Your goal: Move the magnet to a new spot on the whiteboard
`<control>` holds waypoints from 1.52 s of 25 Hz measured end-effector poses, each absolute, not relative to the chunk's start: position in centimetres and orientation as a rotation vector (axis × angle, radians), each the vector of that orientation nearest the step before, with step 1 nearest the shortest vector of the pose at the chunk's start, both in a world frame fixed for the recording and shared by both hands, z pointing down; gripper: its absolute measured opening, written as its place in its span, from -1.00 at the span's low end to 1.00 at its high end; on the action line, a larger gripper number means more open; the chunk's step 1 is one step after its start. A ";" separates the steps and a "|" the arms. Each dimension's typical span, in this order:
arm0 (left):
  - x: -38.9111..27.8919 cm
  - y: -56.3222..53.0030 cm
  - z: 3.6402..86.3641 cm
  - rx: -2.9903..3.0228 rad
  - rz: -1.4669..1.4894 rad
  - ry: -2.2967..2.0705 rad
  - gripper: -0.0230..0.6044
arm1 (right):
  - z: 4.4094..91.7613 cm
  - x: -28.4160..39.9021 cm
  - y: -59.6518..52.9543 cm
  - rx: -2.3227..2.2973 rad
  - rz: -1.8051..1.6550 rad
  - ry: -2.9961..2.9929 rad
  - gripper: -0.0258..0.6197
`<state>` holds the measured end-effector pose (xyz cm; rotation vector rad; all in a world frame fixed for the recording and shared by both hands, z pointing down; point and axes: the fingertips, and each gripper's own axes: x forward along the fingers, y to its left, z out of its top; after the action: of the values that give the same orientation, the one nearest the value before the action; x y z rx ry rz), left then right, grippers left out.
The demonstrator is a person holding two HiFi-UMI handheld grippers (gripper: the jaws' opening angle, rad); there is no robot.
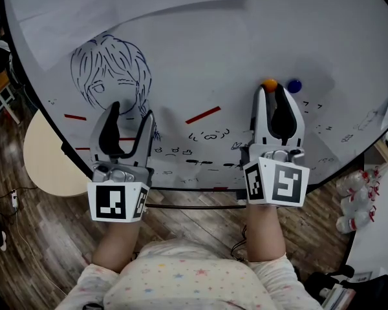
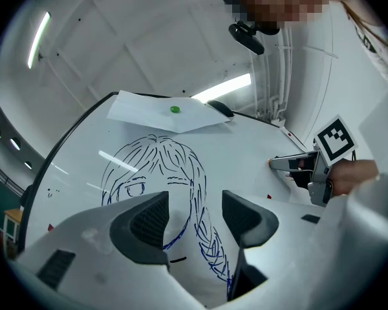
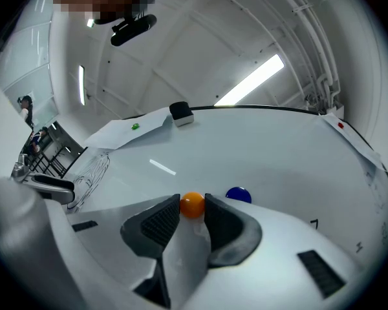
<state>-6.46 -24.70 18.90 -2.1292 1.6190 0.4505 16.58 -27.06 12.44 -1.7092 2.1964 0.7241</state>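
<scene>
Two tongs are counted at the whiteboard (image 1: 246, 57), one left and one right, and three magnets in all: one green, one orange, one blue. Starting at the left, the left tongs (image 1: 130, 112) are held wide apart and nothing is gripped. Only the drawn girl's head (image 1: 110, 76) is seen behind the gap, its blue lines running down through it. Up at the far edge, in the left gripper view, the green magnet (image 2: 174, 109) is seen on a sheet of paper (image 2: 149, 112), with one black eraser (image 2: 220, 108) at that sheet's right corner. Moving across, one slanted red stroke (image 1: 202, 115) is picked out between the two tongs. Now to the right: the right tongs (image 1: 270, 90) are closed to a narrow gap on the orange magnet (image 3: 193, 204), which is caught right at the tips with the pads (image 3: 160, 223) pressed against its two sides. The orange magnet is placed on the right half of the whiteboard, well apart from the drawing. Whether it is touching the surface cannot be told. A round shape is shown in both the head view and the right gripper view, so no long axis and no pointing direction can be made out. Just beside it, to its right and not touching, the blue magnet (image 1: 293, 86) is seen lying free on the whiteboard, outside the tongs.
</scene>
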 end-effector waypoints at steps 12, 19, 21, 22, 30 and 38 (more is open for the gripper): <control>-6.5 -24.2 19.0 -2.133 0.449 1.622 -0.16 | 12.2 16.0 -25.6 -1.682 0.760 2.204 -0.55; -7.2 -23.4 19.3 -2.122 0.437 1.642 -0.16 | 12.6 14.7 -25.4 -1.652 0.753 2.245 -0.55; -7.6 -23.1 19.3 -2.114 0.432 1.653 -0.17 | 12.8 14.0 -25.3 -1.635 0.750 2.263 -0.55; -7.8 -22.9 19.4 -2.109 0.429 1.661 -0.17 | 12.9 13.6 -25.3 -1.625 0.748 2.273 -0.55; -10.4 -21.2 19.8 -2.066 0.403 1.722 -0.18 | 13.5 10.1 -25.1 -1.546 0.737 2.341 -0.55; -13.2 -19.8 20.5 -2.027 0.379 1.782 -0.18 | 14.4 6.7 -25.1 -1.488 0.713 2.395 -0.55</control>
<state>-13.15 -19.77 20.52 -2.0267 1.7821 0.3790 6.73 -25.12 14.36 -1.4876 2.3954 0.7135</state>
